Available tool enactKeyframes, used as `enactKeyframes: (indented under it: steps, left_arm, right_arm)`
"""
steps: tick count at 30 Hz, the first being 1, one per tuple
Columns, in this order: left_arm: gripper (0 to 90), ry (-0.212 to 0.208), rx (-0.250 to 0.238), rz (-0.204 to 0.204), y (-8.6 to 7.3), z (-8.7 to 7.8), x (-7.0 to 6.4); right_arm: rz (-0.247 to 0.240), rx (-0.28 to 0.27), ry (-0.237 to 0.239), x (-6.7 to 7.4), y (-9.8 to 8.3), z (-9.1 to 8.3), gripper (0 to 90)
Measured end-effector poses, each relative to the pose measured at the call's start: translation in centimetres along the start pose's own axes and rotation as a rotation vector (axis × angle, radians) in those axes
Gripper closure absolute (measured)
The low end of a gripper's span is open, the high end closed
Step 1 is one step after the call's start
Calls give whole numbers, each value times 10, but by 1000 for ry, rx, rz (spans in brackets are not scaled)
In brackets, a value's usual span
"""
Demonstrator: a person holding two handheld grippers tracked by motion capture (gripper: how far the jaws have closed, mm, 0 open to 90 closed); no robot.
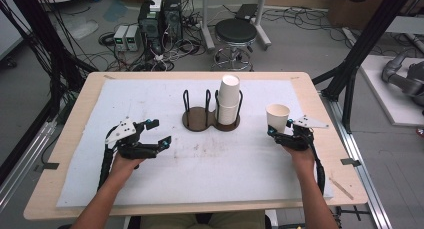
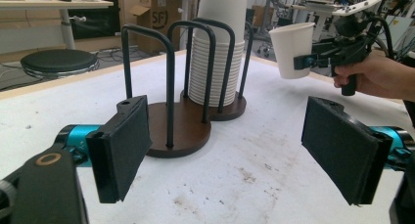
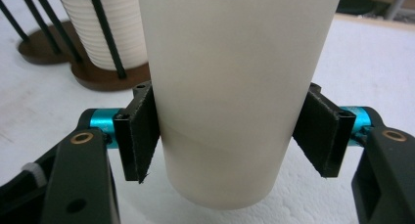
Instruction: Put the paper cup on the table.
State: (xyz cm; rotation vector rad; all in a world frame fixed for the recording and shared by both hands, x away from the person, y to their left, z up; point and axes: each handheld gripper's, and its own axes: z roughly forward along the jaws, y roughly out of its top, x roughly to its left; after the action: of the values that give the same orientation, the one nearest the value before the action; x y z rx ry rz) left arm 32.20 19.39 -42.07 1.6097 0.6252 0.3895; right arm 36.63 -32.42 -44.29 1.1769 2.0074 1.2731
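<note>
One paper cup (image 1: 277,117) has been taken off the stack of cups (image 1: 229,100) in the wire holder (image 1: 210,113) and sits clamped between the pads of the right hand-held gripper (image 1: 281,134), upright and clear of the desk (image 1: 70,139), with the stack well off to that gripper's left. What seems left is to set it down somewhere, perhaps in the holder's empty ring. Over on the other side, the left hand-held gripper (image 1: 159,133) has its jaws wide apart, holding nothing, pointed toward the holder.
</note>
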Motion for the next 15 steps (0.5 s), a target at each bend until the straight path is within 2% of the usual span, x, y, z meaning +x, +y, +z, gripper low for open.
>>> enactKeyframes:
  steps: [4, 8, 12, 15]
  left_arm:
    - [185, 0, 2, -1, 0, 0, 0]
    - [186, 3, 3, -2, 0, 0, 0]
    - [186, 8, 9, -2, -1, 0, 0]
    - [186, 7, 12, -7, -1, 0, 1]
  right_arm:
    - [3, 55, -19, -1, -3, 5, 319]
    - [5, 77, -24, -2, -4, 7, 319]
    - [-4, 130, -26, -1, -3, 7, 320]
    - [-33, 156, -28, 0, -3, 3, 322]
